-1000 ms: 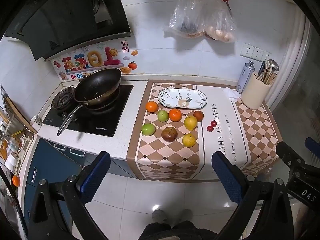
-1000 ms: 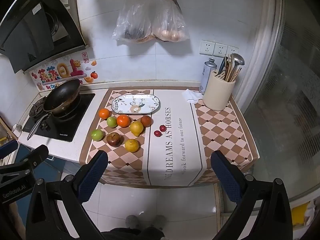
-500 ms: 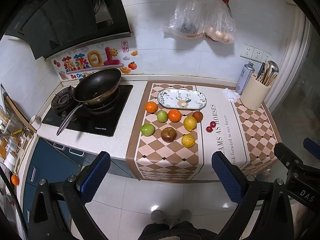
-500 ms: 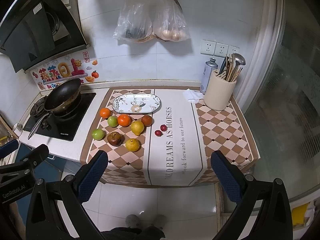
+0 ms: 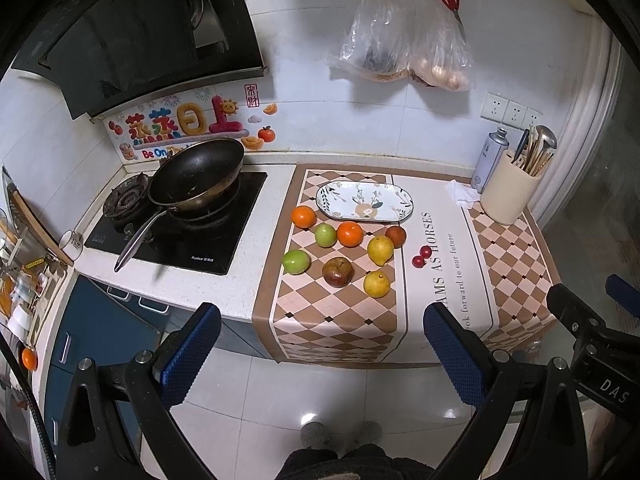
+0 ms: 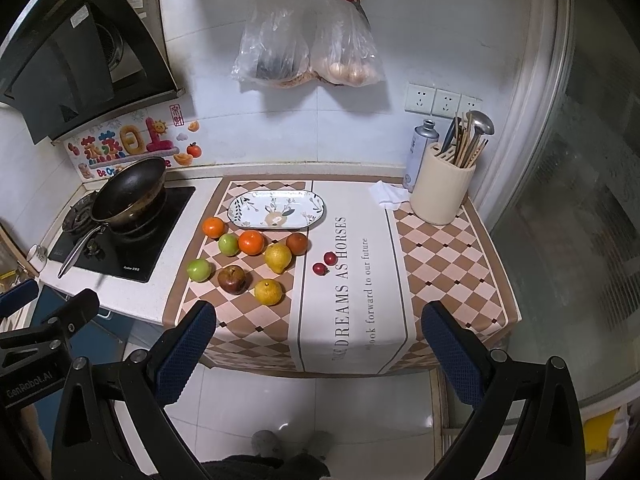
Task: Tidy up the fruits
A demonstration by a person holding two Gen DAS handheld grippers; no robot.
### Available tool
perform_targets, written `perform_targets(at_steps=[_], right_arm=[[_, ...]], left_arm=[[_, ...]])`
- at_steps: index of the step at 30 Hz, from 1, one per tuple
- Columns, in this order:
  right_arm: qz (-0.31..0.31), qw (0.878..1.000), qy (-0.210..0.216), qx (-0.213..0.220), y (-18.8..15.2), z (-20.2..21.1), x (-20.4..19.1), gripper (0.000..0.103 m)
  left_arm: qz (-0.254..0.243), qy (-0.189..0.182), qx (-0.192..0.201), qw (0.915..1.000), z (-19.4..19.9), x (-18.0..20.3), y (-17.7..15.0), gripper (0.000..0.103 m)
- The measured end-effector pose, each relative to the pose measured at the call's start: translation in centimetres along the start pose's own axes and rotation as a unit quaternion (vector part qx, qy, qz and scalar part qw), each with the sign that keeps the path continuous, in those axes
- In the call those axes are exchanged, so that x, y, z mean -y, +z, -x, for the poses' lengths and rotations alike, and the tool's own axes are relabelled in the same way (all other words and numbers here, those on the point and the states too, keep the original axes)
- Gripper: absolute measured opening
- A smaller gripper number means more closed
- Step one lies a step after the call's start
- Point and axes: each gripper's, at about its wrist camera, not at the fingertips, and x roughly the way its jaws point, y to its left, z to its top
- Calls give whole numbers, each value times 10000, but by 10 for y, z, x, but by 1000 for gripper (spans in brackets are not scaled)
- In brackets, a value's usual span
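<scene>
You held both tools spread and empty, well back from the worktop (image 6: 452,280). The fruits (image 5: 338,271) lay loose on the checked cloth, just before the oval plate (image 5: 364,202). They sat ahead of the left tool (image 5: 320,356); the right tool (image 6: 318,346) stood further right.

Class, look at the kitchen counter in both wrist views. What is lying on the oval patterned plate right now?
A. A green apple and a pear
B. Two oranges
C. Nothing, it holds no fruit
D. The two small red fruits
C. The oval patterned plate shows only its printed design; the oranges, green apples and small red fruits all sit on the checkered runner in front of it.
</scene>
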Motion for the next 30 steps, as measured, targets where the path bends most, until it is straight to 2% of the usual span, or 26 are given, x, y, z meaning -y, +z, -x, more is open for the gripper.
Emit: perform_targets(at_steps=[30], right_arm=[[14,10000,17,-1,2,4,-4,103]], left_arm=[[44,-27,5,10000,0,-5,1,103]])
